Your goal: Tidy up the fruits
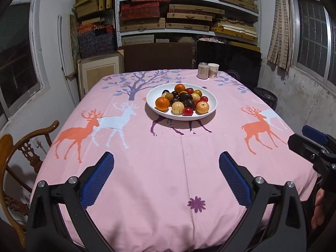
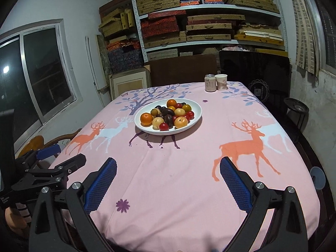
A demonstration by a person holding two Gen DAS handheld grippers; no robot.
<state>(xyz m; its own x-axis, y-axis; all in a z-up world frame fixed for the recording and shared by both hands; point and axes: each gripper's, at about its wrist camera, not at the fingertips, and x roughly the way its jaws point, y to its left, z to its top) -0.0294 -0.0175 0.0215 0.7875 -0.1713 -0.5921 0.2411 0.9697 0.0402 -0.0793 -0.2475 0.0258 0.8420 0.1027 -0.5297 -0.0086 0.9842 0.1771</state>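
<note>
A pink tablecloth [image 1: 168, 168] printed with orange and white deer and a purple tree covers the whole table. At its far edge a drink can [image 1: 202, 70] stands touching a paper cup [image 1: 213, 70], well behind the plate and off to its right. Beyond the table, shelves [image 1: 189, 12] hold stacked woven and patterned boxes, and dark panels lean against them. A carved wooden chair [image 1: 12, 147] sits at the table's left side. Between the near edge of the table and the plate lies only bare cloth.

The white oval plate [image 1: 208, 111] rests near the middle of the table, over a purple deer print. The fruits [image 1: 182, 100] are heaped on it in one mixed pile: two bright oranges [image 1: 162, 103] at the left front and the back, pale yellow apple-like ones [image 1: 202, 107] toward the front, small red glossy ones [image 1: 187, 111] along the front and right, and dark brown-purple ones in the centre. All touch one another and none lies off the plate.

The left gripper [image 1: 166, 175] hovers over the near part of the cloth, its blue-padded fingers spread wide with nothing between them. The right gripper [image 2: 168, 177] hangs likewise, jaws wide and empty, just to the right of the left one, both well apart from the plate
</note>
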